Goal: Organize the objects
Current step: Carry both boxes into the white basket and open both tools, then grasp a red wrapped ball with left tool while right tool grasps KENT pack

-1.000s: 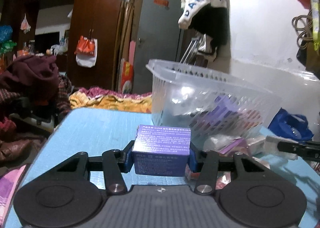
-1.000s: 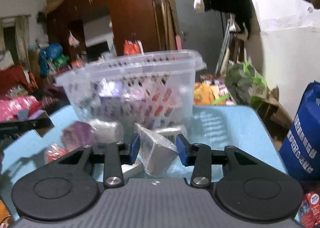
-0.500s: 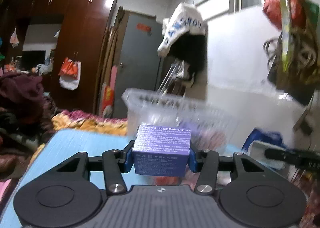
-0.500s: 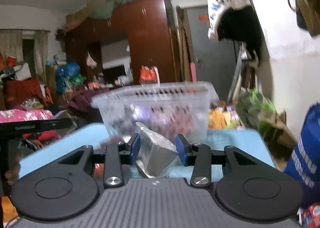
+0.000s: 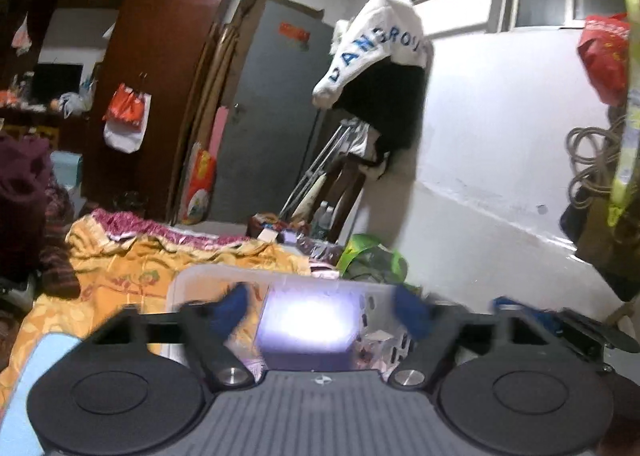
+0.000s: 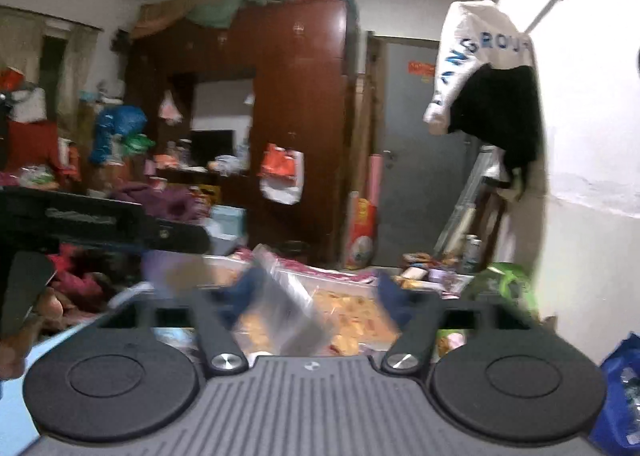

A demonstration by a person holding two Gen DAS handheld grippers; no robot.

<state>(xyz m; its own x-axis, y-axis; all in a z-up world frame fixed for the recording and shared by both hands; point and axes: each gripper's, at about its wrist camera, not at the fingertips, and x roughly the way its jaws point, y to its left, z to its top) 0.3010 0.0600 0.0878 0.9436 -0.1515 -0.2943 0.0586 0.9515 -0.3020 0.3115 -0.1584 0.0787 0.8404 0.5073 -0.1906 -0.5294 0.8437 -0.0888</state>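
In the left wrist view my left gripper (image 5: 320, 310) hangs over the clear plastic basket (image 5: 208, 278), its jaws opening. The purple box (image 5: 306, 326) is blurred between the blue pads (image 5: 230, 308), and neither pad touches it. In the right wrist view my right gripper (image 6: 318, 294) is also over the basket (image 6: 340, 276) with its jaws opening. The clear plastic packet (image 6: 280, 312) is loose and blurred between the spread pads. The left gripper (image 6: 100, 216) shows at the left of that view, with a purple blur (image 6: 176, 276) under it.
The blue table (image 5: 36, 368) shows at the lower left. An orange and pink blanket (image 5: 160, 256) lies behind the basket. A green bag (image 5: 372, 260) and a white wall (image 5: 500, 176) are to the right. A blue bag (image 6: 616, 396) sits at the far right.
Both grippers rose from table height to above the basket. Both pairs of jaws spread apart, letting go of the purple box and the plastic packet.
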